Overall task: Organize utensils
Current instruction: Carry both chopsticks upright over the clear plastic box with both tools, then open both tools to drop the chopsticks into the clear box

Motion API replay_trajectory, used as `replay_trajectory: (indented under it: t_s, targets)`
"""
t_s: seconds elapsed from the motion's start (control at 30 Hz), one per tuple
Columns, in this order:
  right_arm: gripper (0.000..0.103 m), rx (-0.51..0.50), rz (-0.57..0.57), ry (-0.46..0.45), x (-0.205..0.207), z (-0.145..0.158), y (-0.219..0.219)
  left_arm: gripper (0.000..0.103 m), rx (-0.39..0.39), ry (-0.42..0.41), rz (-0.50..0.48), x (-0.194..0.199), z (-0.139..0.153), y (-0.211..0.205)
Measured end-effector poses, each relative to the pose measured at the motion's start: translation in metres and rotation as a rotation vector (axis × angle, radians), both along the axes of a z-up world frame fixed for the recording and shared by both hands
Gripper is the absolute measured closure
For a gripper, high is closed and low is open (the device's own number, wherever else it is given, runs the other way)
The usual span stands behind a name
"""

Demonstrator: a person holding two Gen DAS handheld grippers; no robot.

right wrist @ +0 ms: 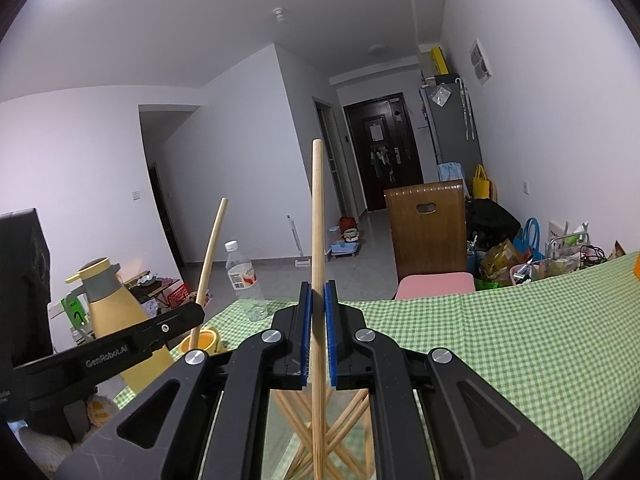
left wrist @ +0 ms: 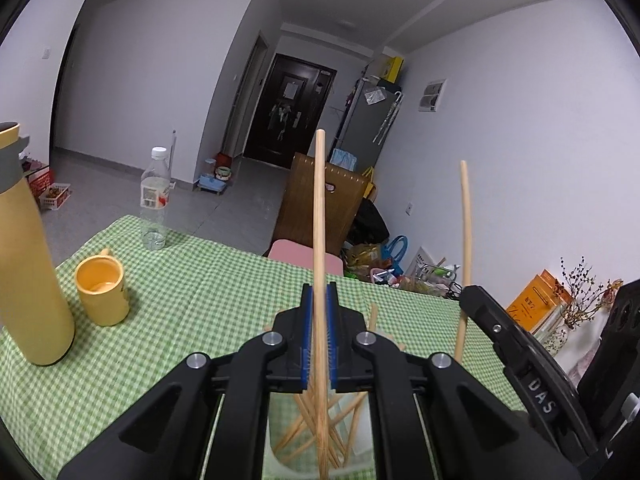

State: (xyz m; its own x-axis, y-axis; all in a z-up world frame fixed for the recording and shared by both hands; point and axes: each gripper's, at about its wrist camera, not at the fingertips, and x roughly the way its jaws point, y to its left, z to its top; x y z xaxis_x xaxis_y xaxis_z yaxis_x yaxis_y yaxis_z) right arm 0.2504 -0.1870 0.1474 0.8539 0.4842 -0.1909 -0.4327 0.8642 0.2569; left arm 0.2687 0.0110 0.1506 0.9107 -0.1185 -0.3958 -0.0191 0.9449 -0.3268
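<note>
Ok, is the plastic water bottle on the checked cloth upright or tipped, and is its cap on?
Upright, cap on. The water bottle stands on its base on the green checked tablecloth, white cap at the top; it looks nearly empty.

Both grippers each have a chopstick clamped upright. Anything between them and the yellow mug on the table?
Nothing visible blocks it. The left gripper and right gripper each pinch a chopstick above bare green checked tablecloth. The yellow mug stands open-topped; the yellow thermos stands beside it, not across the way.

Two pale wooden chopsticks [left wrist: 319, 216] [right wrist: 317, 240] stand upright above the green checked tablecloth [left wrist: 192, 292] (more lie crossed below).
</note>
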Motion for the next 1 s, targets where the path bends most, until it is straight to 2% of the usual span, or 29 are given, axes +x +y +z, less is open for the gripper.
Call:
replay_trajectory:
  t_s: [0.2,0.47,0.7,1.0]
  targets:
    - [0.096,0.027,-0.018,-0.028,0.012,-0.013,-0.002,0.099,0.056,-0.026,0.012,0.015,-0.018,-0.009]
    - [0.096,-0.006,-0.014,-0.04,0.022,-0.033,0.003,0.099,0.093,-0.061,0.016,0.025,-0.044,-0.015]
    - [0.096,-0.042,-0.011,-0.067,0.013,-0.047,0.007,0.099,0.123,-0.102,-0.007,0.015,-0.065,-0.016]
    - [0.096,-0.082,-0.02,-0.055,0.005,-0.062,0.007,0.099,0.141,-0.098,-0.006,0.003,-0.078,-0.013]
